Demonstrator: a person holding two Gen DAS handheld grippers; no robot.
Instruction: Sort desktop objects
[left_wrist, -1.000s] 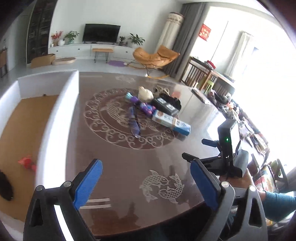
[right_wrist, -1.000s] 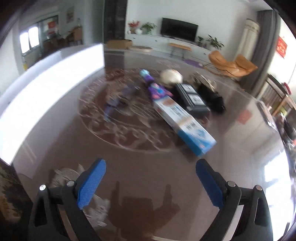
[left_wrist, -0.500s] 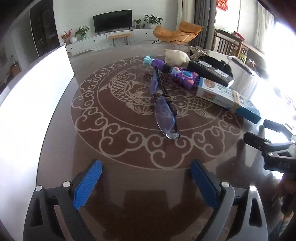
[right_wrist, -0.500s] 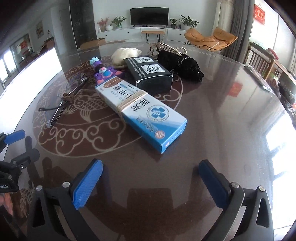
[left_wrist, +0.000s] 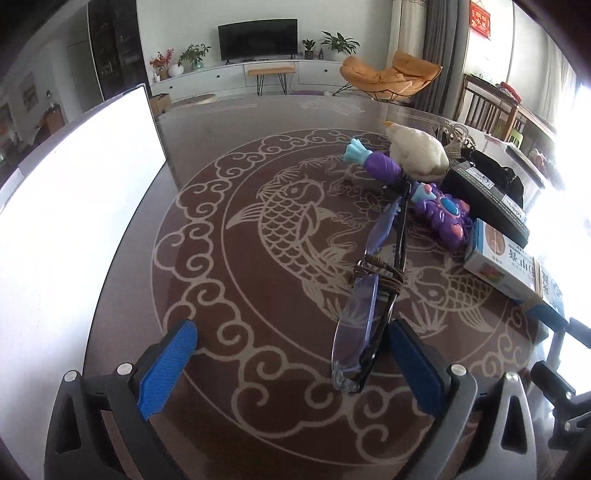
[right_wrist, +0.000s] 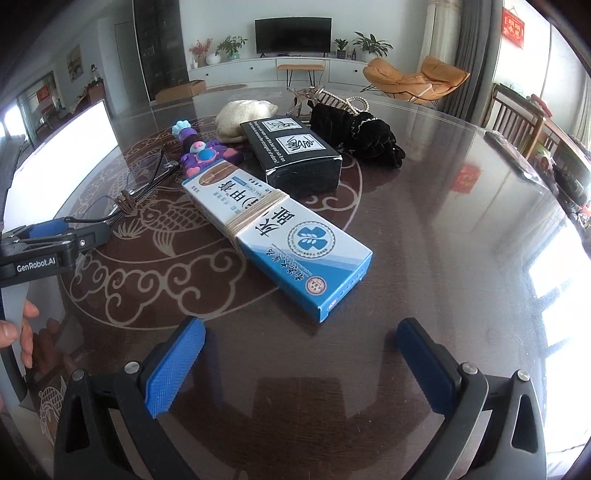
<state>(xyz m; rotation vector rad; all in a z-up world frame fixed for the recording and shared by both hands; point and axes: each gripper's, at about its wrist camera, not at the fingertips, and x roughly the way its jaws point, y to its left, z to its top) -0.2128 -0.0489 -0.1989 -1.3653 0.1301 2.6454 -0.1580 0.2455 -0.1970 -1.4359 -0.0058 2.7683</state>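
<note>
On the dark table (left_wrist: 207, 147) lie folded glasses (left_wrist: 356, 317) with purple lenses, their near end between my left gripper's (left_wrist: 291, 332) blue pads, close to the right pad. Its jaws are opening and neither pad presses on the glasses. Behind the glasses sit a purple toy (left_wrist: 439, 214) and a beige pouch (left_wrist: 417, 155). My right gripper (right_wrist: 301, 328) stands open, with nothing between its fingers, just short of a long blue-and-white box (right_wrist: 280, 236) tied with string. A black box (right_wrist: 295, 155) lies behind that box.
A white bin wall (left_wrist: 74, 221) runs along the table's left side. A black cloth pouch with pearls (right_wrist: 358, 133) lies at the back. A person's fingers (right_wrist: 22, 328) show at the left edge of the right wrist view. Chairs stand beyond the table's right rim.
My left gripper has swung in and dropped towards the glasses, which now reach between its fingers. The right gripper closed in on the blue-and-white box, then held still.
</note>
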